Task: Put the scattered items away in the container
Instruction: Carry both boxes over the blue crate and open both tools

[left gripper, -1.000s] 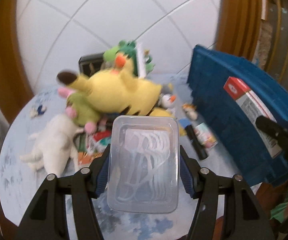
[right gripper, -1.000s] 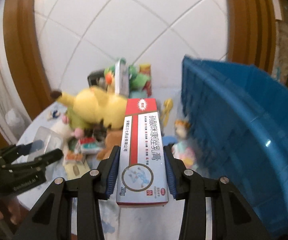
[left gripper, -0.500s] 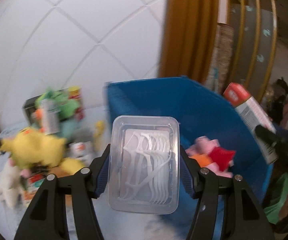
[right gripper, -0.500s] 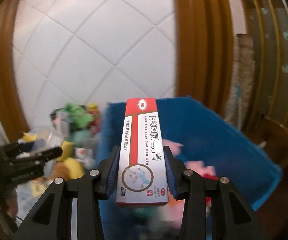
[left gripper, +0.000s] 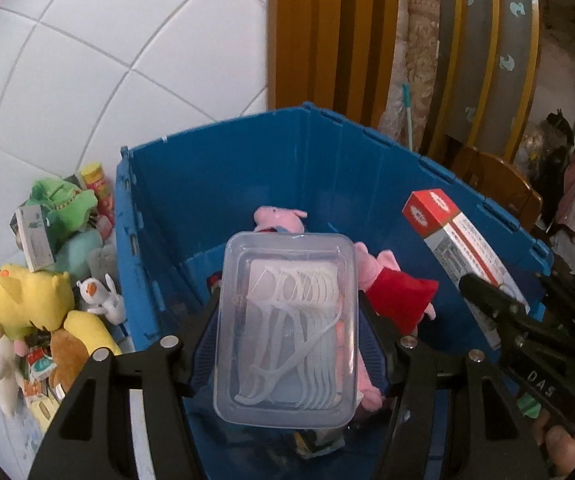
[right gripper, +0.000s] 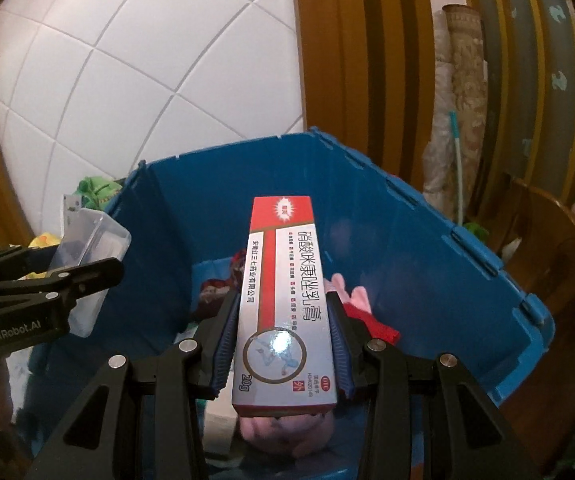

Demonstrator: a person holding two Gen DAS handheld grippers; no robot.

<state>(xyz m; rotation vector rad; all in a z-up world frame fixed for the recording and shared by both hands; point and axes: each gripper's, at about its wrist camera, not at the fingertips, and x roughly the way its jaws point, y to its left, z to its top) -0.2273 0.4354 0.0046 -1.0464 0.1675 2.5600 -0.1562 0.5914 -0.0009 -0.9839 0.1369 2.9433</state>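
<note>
Roughly: 1 blue bin (left gripper: 223,184), 1 floss box (left gripper: 287,320), 1 ointment carton (right gripper: 285,304), 2 grippers.

Red-and-white medicine carton (right gripper: 285,304): large vertical Chinese characters, a smaller column of Chinese print beside them, "20g" near its lower end, red "OTC" oval.
Black body of the left tongs (right gripper: 15,328): "GenRobot.AI" in white.

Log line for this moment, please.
left gripper: opening, floss box between fingers | right gripper: gripping ointment carton | both over blue bin
</note>
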